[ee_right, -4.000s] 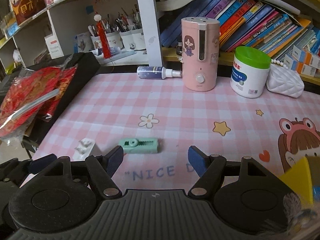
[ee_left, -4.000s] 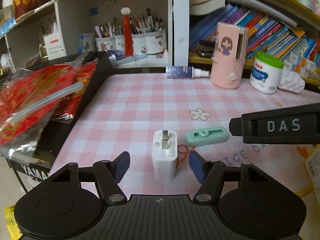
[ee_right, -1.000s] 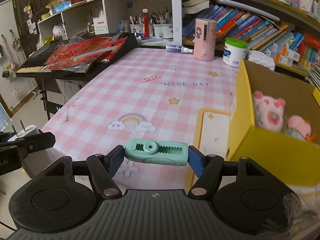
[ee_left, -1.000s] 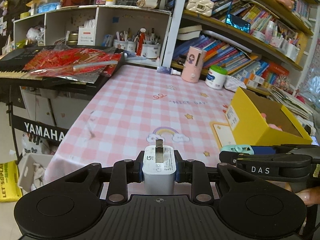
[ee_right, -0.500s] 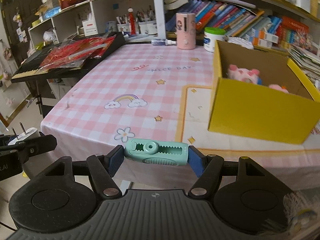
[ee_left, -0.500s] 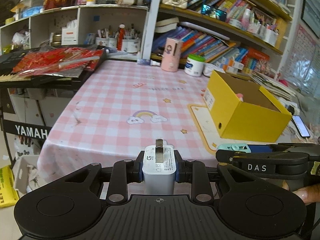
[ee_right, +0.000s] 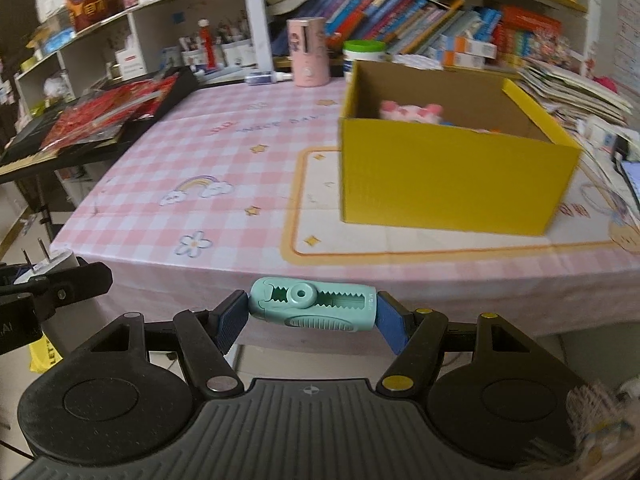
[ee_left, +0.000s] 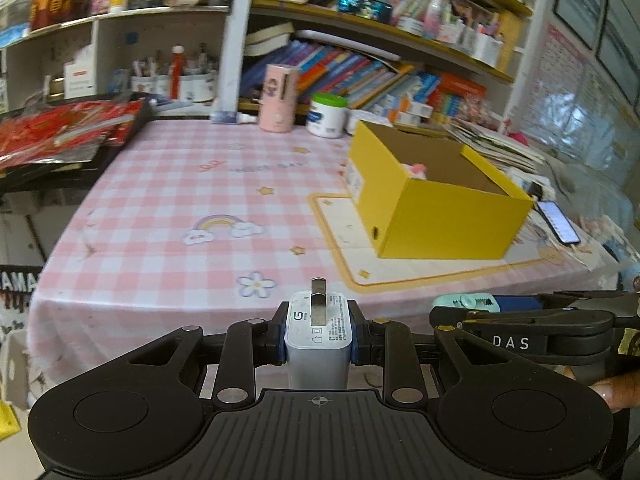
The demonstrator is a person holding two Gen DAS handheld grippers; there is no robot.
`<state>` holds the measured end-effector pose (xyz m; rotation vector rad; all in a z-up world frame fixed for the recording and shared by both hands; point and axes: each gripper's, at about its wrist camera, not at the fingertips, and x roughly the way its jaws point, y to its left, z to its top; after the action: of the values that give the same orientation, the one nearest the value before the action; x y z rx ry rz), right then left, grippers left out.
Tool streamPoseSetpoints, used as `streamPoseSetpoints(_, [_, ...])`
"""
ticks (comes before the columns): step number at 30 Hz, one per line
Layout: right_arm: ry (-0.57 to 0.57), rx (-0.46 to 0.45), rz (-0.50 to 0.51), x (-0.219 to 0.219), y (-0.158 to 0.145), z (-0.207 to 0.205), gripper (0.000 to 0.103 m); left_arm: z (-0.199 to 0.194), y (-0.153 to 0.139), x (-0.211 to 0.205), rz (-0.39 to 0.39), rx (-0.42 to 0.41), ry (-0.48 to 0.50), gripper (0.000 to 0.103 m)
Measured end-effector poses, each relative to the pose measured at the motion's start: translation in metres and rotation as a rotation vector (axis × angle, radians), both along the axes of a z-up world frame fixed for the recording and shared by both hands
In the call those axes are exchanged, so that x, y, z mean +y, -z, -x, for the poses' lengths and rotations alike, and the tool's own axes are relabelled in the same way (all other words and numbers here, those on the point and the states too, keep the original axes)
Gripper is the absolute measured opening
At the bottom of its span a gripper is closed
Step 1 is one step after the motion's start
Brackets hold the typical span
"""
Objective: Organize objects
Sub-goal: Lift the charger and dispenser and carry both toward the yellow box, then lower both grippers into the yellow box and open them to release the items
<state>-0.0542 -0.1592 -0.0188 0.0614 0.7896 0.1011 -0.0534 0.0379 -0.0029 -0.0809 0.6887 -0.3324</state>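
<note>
Left claw (ee_left: pixel 318 340) clamps charger (ee_left: pixel 318 336); right claw (ee_right: pixel 312 310) clamps green tool (ee_right: pixel 312 308); pink checked tablecloth (ee_right: pixel 224 152).

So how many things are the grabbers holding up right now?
2. A white charger plug sits clamped in the left gripper, prongs up. A mint green eraser is held lengthwise in the right gripper. Nothing else is held.

Each hand-held gripper, the left hand-held gripper (ee_left: pixel 318 338) and the right hand-held gripper (ee_right: pixel 312 314), is built of black plastic with a ribbed body, round discs, blue pads and silver or yellow rivets. "DAS" is printed in white on the right one.
</note>
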Motion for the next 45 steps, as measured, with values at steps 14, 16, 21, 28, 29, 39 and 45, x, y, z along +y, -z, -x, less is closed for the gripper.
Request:
streamPoseSetpoints(14, [0.165,0.024,0.002,-0.055,0.005,0.02,0.066,-0.015,0.002,-0.058,0.0,0.01,0.176,0.025])
streamPoseSetpoints(16, [0.189,0.029,0.002,-0.065,0.005,0.021,0.066,-0.018,0.003,-0.068,-0.001,0.014,0.201,0.025])
streamPoseSetpoints(21, [0.229,0.03,-0.002,-0.085,0.004,0.019,0.066,-0.026,0.0,-0.084,-0.003,0.005,0.227,0.025])
streamPoseSetpoints(28, [0.234,0.008,-0.004,-0.105,-0.004,0.003,0.066,-0.043,-0.008,-0.104,-0.011,-0.026,0.228,0.025])
streamPoseSetpoints(29, [0.234,0.005,-0.006,-0.108,-0.005,0.0,0.066,-0.046,-0.01,-0.106,-0.011,-0.032,0.227,0.025])
streamPoseSetpoints(39, [0.219,-0.093,-0.014,-0.146,-0.032,-0.044,0.066,-0.084,-0.035,-0.143,-0.024,-0.134,0.206,0.025])
streamPoseSetpoints(45, [0.167,-0.153,0.005,-0.169,-0.047,-0.085,0.066,-0.112,-0.044,-0.17,-0.038,-0.182,0.179,0.025])
